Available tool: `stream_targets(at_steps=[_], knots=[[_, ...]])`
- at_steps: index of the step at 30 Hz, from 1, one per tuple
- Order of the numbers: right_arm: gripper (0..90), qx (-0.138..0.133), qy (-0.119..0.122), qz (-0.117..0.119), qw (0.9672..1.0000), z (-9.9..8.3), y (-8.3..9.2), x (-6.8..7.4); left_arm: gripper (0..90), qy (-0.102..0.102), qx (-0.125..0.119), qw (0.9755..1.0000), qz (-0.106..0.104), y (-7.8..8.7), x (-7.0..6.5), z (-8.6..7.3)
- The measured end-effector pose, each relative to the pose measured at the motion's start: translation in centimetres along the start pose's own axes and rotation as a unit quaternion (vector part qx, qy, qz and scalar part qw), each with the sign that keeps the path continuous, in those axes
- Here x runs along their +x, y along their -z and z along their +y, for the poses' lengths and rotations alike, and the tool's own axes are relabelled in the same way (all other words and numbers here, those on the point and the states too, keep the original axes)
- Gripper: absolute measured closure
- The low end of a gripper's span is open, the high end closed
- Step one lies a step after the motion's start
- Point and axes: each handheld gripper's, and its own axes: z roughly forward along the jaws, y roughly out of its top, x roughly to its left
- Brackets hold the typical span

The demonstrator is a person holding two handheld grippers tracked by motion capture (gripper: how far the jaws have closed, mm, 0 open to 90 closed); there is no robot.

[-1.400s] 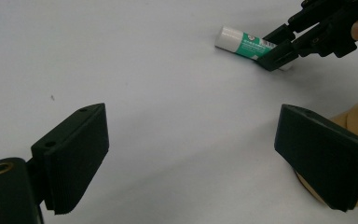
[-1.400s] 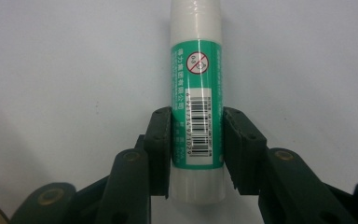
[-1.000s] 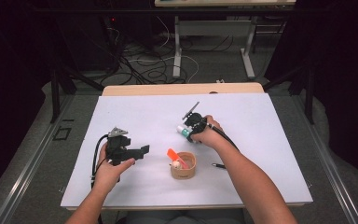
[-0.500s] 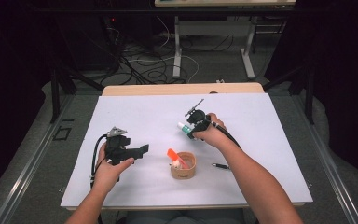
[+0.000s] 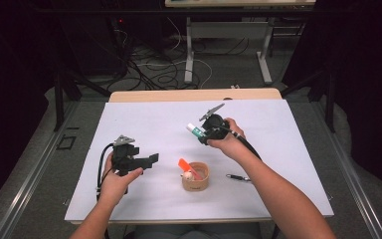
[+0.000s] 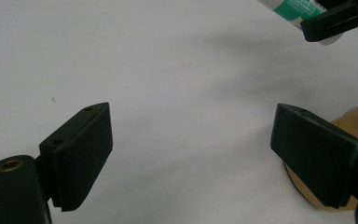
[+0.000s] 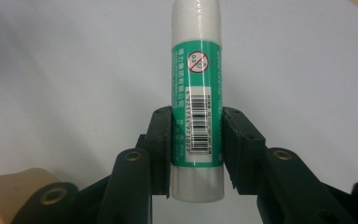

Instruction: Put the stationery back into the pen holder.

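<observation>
One glue stick (image 7: 196,93), one tan cup (image 5: 195,177), one orange item (image 5: 184,165) inside it, one small dark item (image 5: 238,177), two grippers (image 5: 139,160) (image 5: 202,134).

Green-white glue stick (image 7: 196,107) clamped in right tongs (image 7: 196,140), above table.

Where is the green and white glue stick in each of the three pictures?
High view: the glue stick is above the table's middle, held in the right tool.
Left gripper view: top right corner, pinched by that far tool.
Right gripper view: dead centre, upright between the jaws.
Shared landmark: the tan cup.
</observation>
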Motion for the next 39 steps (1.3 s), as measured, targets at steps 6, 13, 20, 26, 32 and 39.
stream_targets(at_steps=[6, 13, 20, 26, 32, 39], knots=[[65.7, -0.033, -0.005, -0.007, 0.9994, -1.1, 1.2, 0.5, 15.3, 0.006, -0.007, 0.9999, -0.011, 0.2, -0.4, 0.3], [65.7, -0.066, -0.003, 0.006, 0.9978, -2.3, 2.6, 1.1, 16.9, 0.013, -0.026, 0.9989, -0.037, 1.2, -1.2, 1.1], [65.7, -0.107, -0.007, 0.015, 0.9942, -3.4, 4.3, 2.1, 22.2, 0.015, -0.034, 0.9975, -0.061, 2.0, -2.5, 1.9], [65.7, -0.152, -0.011, 0.016, 0.9883, -4.4, 5.1, 3.1, 24.6, 0.017, -0.033, 0.9964, -0.077, 2.1, -3.6, 2.9], [65.7, -0.176, -0.005, 0.022, 0.9841, -5.4, 5.7, 4.4, 26.7, 0.026, -0.025, 0.9945, -0.099, 2.0, -4.4, 3.9], [65.7, -0.201, -0.009, 0.029, 0.9792, -6.3, 6.0, 5.4, 31.4, 0.055, 0.0, 0.9903, -0.127, 1.6, -5.8, 5.1]])
